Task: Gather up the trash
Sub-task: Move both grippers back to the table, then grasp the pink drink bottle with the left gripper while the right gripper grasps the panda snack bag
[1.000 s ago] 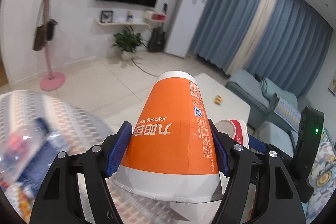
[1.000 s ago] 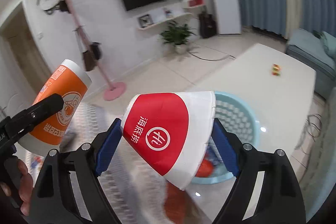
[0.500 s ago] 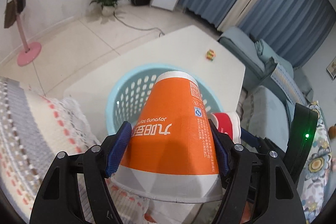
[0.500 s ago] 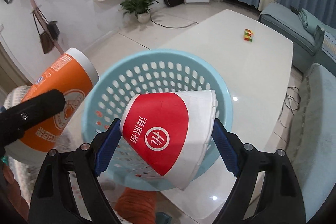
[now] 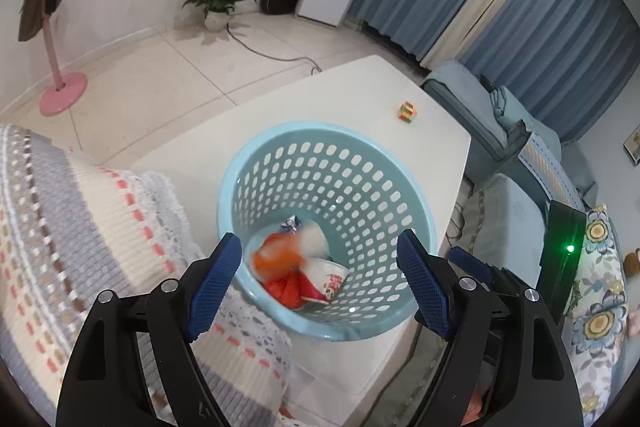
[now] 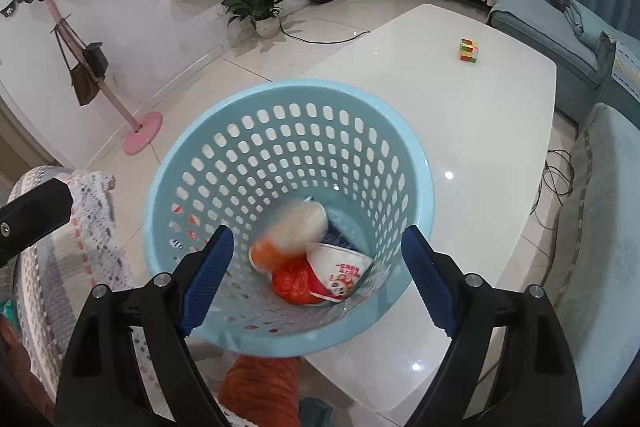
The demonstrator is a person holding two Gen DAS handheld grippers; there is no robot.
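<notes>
My left hand-held gripper (image 5: pixel 320 269) is spread wide with nothing between its blue pads; half a second ago it pinched the orange cup (image 5: pixel 276 259), which now lies blurred at the bottom of the blue basket (image 5: pixel 408 203); my right hand-held gripper (image 6: pixel 316 265) is likewise spread and bare, and the red-and-white cup (image 6: pixel 340 277) it held a moment ago rests in the basket too, just right of the orange cup and touching a crumpled red-orange wrapper (image 6: pixel 294 281) beneath them; a scrap of blue-and-white packet (image 6: pixel 338 241) shows at the far side of the pile; both grippers hover over the near rim of the basket, looking down into it, where before the cups filled most of each view; the basket stands on the near end of the white worktop (image 6: pixel 480 131), its left side beside a striped knitted cloth (image 5: pixel 80 211); a small coloured cube (image 6: pixel 469 51) sits well apart at the far right of the worktop, in the same spot as earlier; in the right wrist view part of my left gripper shows at the left edge
</notes>
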